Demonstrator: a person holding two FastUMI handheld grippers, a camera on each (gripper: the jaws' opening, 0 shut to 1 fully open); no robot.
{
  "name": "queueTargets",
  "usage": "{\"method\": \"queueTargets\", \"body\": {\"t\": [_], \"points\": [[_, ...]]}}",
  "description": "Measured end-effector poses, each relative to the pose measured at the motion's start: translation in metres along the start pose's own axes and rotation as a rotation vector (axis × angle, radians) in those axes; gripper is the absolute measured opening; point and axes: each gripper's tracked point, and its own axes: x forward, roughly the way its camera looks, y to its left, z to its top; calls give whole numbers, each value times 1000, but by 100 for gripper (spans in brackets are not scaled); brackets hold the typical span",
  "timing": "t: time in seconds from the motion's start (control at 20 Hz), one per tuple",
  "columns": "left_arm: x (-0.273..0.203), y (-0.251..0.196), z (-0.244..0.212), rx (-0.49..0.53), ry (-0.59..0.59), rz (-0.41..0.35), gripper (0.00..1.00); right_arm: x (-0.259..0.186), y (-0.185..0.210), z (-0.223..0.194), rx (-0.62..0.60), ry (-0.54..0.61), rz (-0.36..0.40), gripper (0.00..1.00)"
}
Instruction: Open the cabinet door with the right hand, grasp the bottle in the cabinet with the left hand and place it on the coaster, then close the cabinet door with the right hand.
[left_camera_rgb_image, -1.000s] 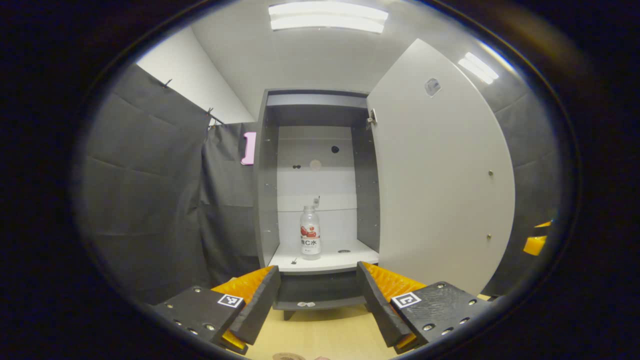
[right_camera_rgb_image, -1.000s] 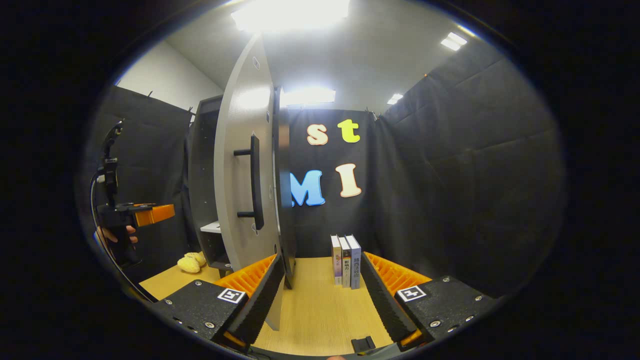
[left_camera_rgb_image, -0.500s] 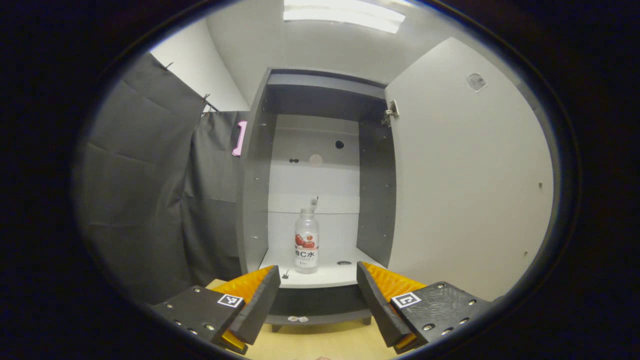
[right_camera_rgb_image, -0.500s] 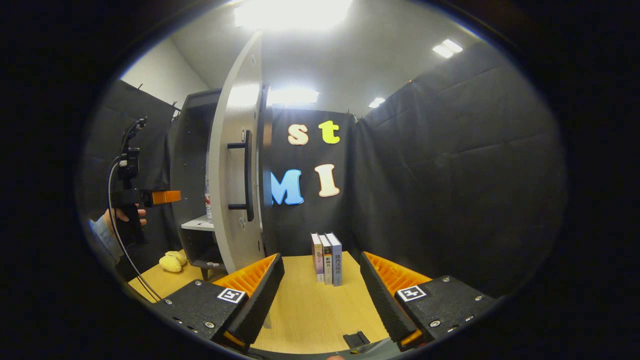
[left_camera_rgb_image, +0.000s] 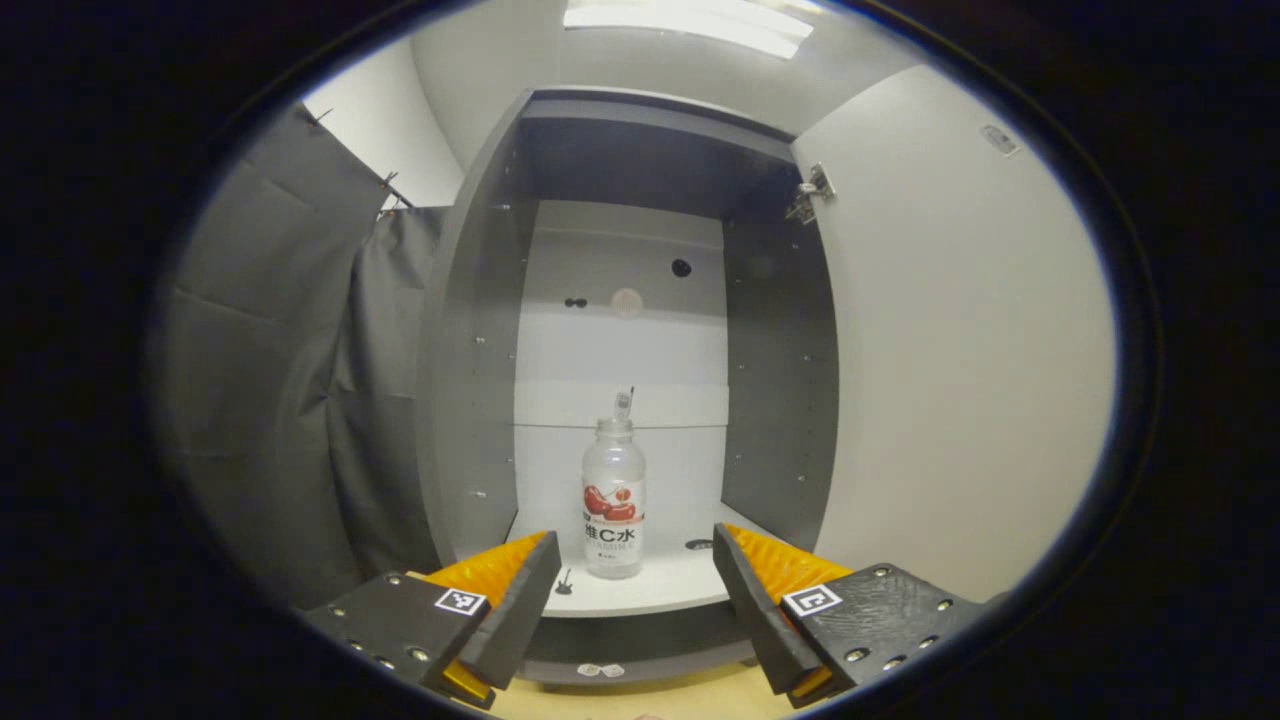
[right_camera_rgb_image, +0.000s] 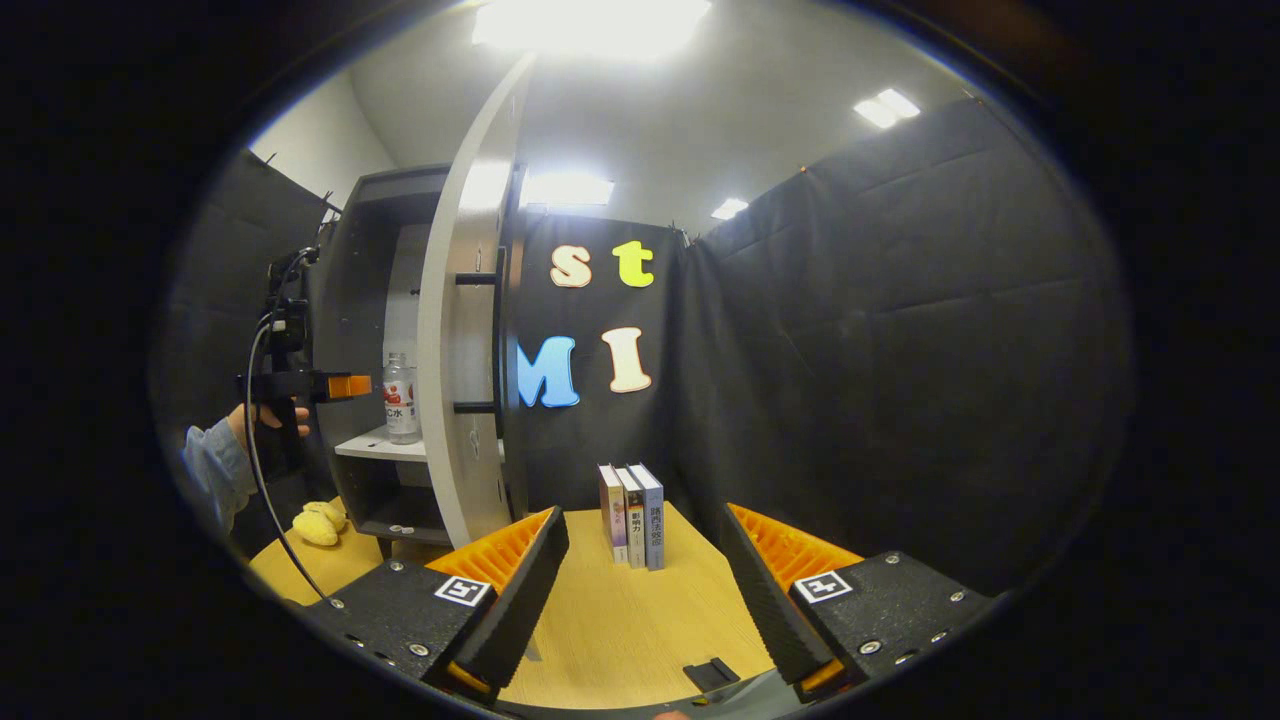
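A clear bottle (left_camera_rgb_image: 613, 510) with a red-and-white label stands upright on the cabinet's white shelf (left_camera_rgb_image: 660, 590). My left gripper (left_camera_rgb_image: 632, 590) is open just in front of the shelf's edge, the bottle ahead between its fingers and untouched. The white cabinet door (left_camera_rgb_image: 950, 350) stands wide open on the right. In the right gripper view the door (right_camera_rgb_image: 460, 330) is seen edge-on with its dark handle (right_camera_rgb_image: 495, 340), the bottle (right_camera_rgb_image: 400, 398) behind it, and the left gripper (right_camera_rgb_image: 345, 385) held by a hand near the shelf. My right gripper (right_camera_rgb_image: 640, 590) is open over the table, away from the door.
Three books (right_camera_rgb_image: 632, 515) stand upright on the wooden table (right_camera_rgb_image: 620, 630) at the back wall. A yellow soft toy (right_camera_rgb_image: 318, 525) lies on the table left of the cabinet foot. Black cloth (left_camera_rgb_image: 290, 380) hangs left of the cabinet.
My left gripper has moved forward toward the cabinet; the bottle looms larger and lower between its fingers. My right gripper has drawn back and to the right, away from the open door.
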Motion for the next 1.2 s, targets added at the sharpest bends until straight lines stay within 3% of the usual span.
{"method": "queueTargets", "body": {"t": [0.55, 0.6, 0.7, 1.2], "points": [[17, 0, -9, -3, 30, -24, 94, 7, 3, -14, -25, 38, -125, 95], [18, 1, -11, -1, 38, -20, 88, 7, 4, -15, -26, 42, -132, 95], [19, 1, -16, -16, 59, -14, 88, 9, 3, -16, -39, 47, -149, 94], [21, 6, -21, -31, 106, 16, 91, 4, -2, -24, -40, 72, -185, 94]]}}
